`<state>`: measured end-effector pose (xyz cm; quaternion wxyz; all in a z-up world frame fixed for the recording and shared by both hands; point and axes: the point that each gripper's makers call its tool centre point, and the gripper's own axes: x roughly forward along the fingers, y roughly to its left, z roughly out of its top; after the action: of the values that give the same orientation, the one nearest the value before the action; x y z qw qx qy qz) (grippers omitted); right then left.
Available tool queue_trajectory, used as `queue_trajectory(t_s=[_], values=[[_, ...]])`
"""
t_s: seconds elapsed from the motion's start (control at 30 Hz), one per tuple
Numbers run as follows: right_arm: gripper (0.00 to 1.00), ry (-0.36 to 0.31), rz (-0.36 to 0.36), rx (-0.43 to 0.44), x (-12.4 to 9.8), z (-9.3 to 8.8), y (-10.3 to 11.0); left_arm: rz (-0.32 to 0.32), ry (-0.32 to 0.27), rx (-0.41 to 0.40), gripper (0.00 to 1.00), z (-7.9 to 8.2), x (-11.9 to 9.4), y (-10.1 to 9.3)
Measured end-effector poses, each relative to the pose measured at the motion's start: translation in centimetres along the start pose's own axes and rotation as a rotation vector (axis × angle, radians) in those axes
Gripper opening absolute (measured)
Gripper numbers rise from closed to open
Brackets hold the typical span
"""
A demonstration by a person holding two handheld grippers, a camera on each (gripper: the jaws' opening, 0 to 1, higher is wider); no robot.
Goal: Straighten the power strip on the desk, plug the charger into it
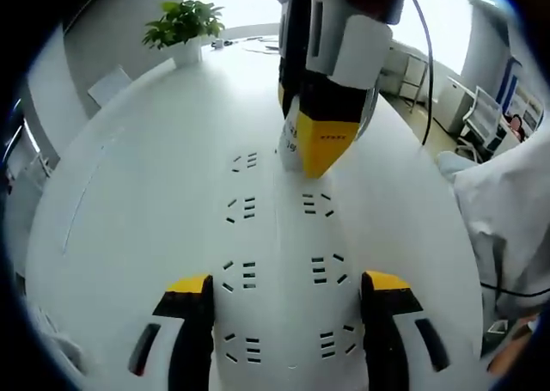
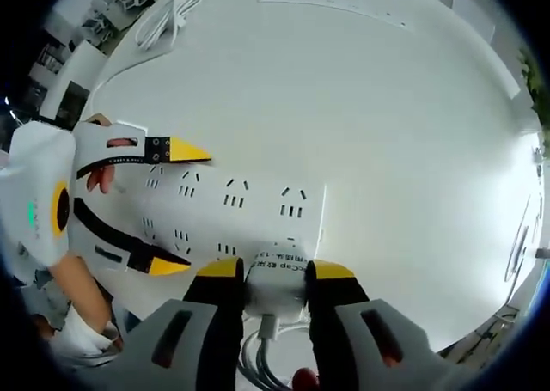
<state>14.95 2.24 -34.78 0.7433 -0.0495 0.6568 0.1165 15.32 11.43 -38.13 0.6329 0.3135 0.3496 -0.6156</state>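
Left gripper view looked along a white power strip (image 1: 279,262) that lay flat on a white desk (image 1: 129,168), its two rows of sockets running away from the camera. The left gripper (image 1: 288,292) had its yellow-tipped jaws spread wide, one on each long side of the strip; whether they touched its edges could not be told. At the far end of the strip, the right gripper (image 1: 314,146) came down from above, its yellow and black jaw tips closed on a white charger (image 1: 290,142) with small printed text, held at or just above the strip's end. A potted green plant (image 1: 183,26) stood at the far edge of the desk. A white cloth-covered shape (image 1: 507,202) lay off the desk to the right.

Right gripper view showed the same scene from the opposite end. The right gripper (image 2: 275,275) clamped the white charger (image 2: 277,284) between its yellow-tipped jaws, and the charger's labelled face met the near edge of the power strip (image 2: 232,210); whether its pins were seated in a socket could not be told. A white cable (image 2: 266,348) hung from beneath the charger. The left gripper (image 2: 172,206) entered from the left, its jaws apart and straddling the strip's far end, with a person's hand (image 2: 90,275) behind it. A coiled white cord (image 2: 172,13) rested on the desk (image 2: 387,107), well apart from the strip.
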Motion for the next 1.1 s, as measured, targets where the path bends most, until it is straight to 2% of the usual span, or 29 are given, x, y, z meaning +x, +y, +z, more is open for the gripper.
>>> queue_trajectory(t_s=[0.1, 0.13, 0.5, 0.73, 0.93, 1.1], values=[[0.29, -0.005, 0.022, 0.007, 0.0, -0.1, -0.1, 0.002, -0.003, 0.004, 0.71, 0.1, 0.0, 0.0], [0.29, -0.002, 0.047, -0.024, -0.1, -0.2, 0.1, 0.002, -0.003, 0.004, 0.71, 0.1, 0.0, -0.1], [0.31, -0.073, 0.141, -0.038, -0.6, 0.3, 0.1, 0.022, -0.019, -0.001, 0.72, 0.2, 0.1, -0.1], [0.34, -0.171, 0.191, -0.069, -1.3, 1.6, 0.3, 0.031, -0.103, 0.005, 0.73, 0.4, 0.1, 0.0], [0.35, -0.214, 0.206, -0.100, -1.4, 1.1, 0.4, 0.027, -0.144, 0.003, 0.74, 0.6, 0.2, 0.0], [0.36, -0.272, 0.229, -0.123, -2.0, 1.5, 0.4, 0.024, -0.174, -0.002, 0.75, 0.8, 0.3, 0.1]])
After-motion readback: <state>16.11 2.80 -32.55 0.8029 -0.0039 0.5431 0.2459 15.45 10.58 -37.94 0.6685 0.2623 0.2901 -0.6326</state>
